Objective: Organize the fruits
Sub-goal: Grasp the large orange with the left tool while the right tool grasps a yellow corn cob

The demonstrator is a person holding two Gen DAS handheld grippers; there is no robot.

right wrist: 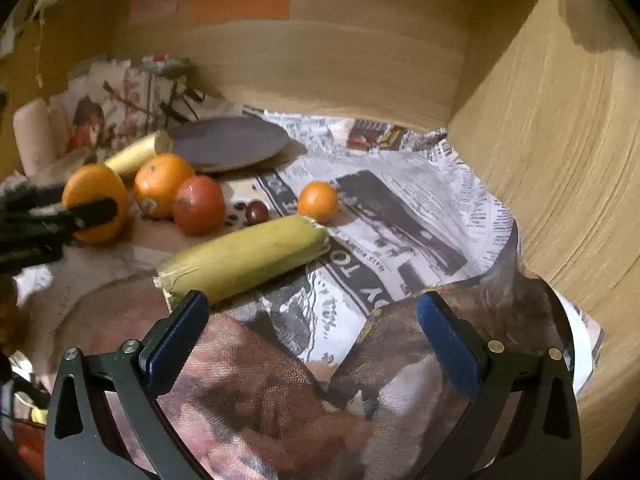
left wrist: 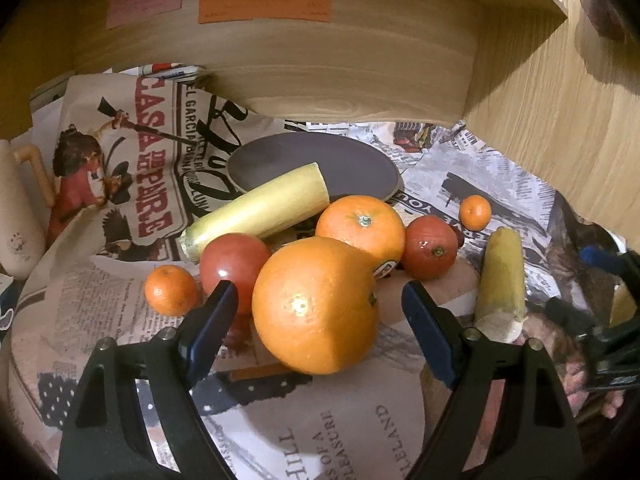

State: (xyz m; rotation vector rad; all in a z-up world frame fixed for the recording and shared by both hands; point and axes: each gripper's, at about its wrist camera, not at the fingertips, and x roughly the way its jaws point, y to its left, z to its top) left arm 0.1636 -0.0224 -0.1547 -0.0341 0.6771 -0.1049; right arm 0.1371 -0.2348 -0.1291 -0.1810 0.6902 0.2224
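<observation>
My left gripper (left wrist: 320, 290) is open around a big orange (left wrist: 316, 306), its fingers apart from the fruit's sides; the orange also shows in the right wrist view (right wrist: 94, 200). Behind it lie a second orange (left wrist: 360, 230), two red tomatoes (left wrist: 234, 264) (left wrist: 429, 247), two small mandarins (left wrist: 170, 290) (left wrist: 475, 212) and a yellow banana piece (left wrist: 256, 210). A grey plate (left wrist: 344, 160) stands behind them. My right gripper (right wrist: 314, 306) is open and empty, with another banana piece (right wrist: 244, 258) just ahead of its left finger.
Printed newspaper (left wrist: 320, 432) covers the surface. Wooden walls (left wrist: 360, 72) close the back and the right side (right wrist: 560, 180). A cream mug (left wrist: 16, 216) stands at the far left. A small dark fruit (right wrist: 257, 212) lies near the mandarin.
</observation>
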